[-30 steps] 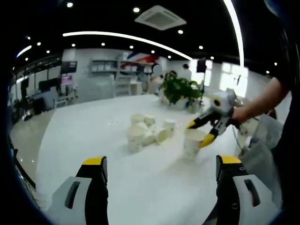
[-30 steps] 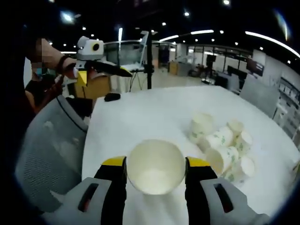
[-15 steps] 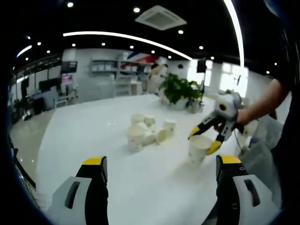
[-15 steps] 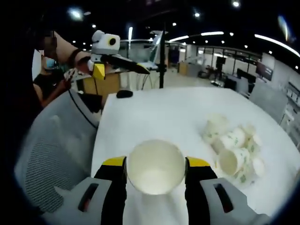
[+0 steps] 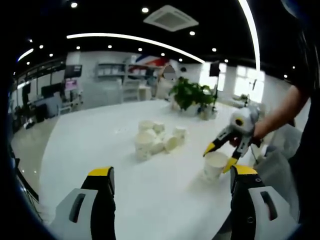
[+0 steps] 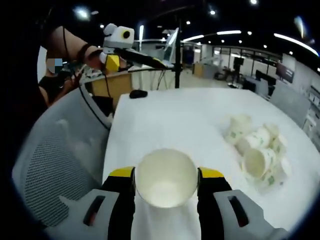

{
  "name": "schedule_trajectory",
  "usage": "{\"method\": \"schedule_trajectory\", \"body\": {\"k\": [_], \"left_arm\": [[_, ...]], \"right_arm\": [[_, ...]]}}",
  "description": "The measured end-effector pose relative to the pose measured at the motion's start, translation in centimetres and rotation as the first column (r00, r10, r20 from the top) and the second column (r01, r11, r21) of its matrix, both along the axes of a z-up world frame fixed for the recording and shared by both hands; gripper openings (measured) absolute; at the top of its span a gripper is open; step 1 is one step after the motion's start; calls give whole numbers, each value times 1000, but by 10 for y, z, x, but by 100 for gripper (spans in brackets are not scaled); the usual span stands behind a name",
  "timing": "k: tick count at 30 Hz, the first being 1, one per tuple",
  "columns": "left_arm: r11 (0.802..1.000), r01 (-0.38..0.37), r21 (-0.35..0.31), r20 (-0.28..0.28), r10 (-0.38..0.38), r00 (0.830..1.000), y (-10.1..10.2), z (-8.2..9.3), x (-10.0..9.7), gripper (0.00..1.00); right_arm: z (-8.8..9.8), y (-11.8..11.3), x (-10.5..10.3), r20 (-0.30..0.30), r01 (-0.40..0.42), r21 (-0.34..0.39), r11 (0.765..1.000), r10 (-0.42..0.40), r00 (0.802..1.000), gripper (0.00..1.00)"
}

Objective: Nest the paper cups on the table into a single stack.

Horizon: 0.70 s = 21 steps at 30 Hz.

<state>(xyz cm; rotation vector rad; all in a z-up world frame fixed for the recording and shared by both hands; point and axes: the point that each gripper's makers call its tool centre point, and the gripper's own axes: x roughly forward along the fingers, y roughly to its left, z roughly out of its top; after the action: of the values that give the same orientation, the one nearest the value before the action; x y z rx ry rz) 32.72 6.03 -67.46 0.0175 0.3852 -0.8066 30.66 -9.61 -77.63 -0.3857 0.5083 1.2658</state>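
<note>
1. Now clenched on an upright paper cup (image 6: 166, 177), mouth up, at the bottom centre of the right gripper view: the right claw (image 6: 166, 186), one yellow-tipped jaw pressed to each side of the rim
2. Seen again at the right of the left gripper view, that same held cup (image 5: 215, 165) at or just above the white worktop (image 5: 110, 145); contact hard to judge
3. Released and empty at the bottom of the left gripper view: the left claw (image 5: 170, 176), jaws spread wide
4. Lying jumbled at middle right of the right gripper view: the remaining loose cups (image 6: 257, 150), several on their sides
5. Best kept light on the squeeze, since thin paper walls probably buckle easily
6. Likely next: set down upright near the pile as a stack base, then release
</note>
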Motion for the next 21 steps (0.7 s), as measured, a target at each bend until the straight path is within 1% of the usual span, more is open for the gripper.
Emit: {"method": "schedule_trajectory", "body": {"k": [15, 20, 21], "left_arm": [[1000, -3, 4, -6, 3, 1000, 0, -2, -6, 97], [1000, 0, 6, -9, 0, 1000, -2, -3, -7, 97], [1000, 3, 6, -11, -3, 1000, -2, -3, -7, 97]], "right_arm": [[-7, 2, 1, 3, 22, 9, 1000, -22, 1000, 46], [-12, 1, 1, 4, 24, -4, 1000, -24, 1000, 46], [-11, 1, 1, 3, 29, 5, 1000, -29, 1000, 46]]}}
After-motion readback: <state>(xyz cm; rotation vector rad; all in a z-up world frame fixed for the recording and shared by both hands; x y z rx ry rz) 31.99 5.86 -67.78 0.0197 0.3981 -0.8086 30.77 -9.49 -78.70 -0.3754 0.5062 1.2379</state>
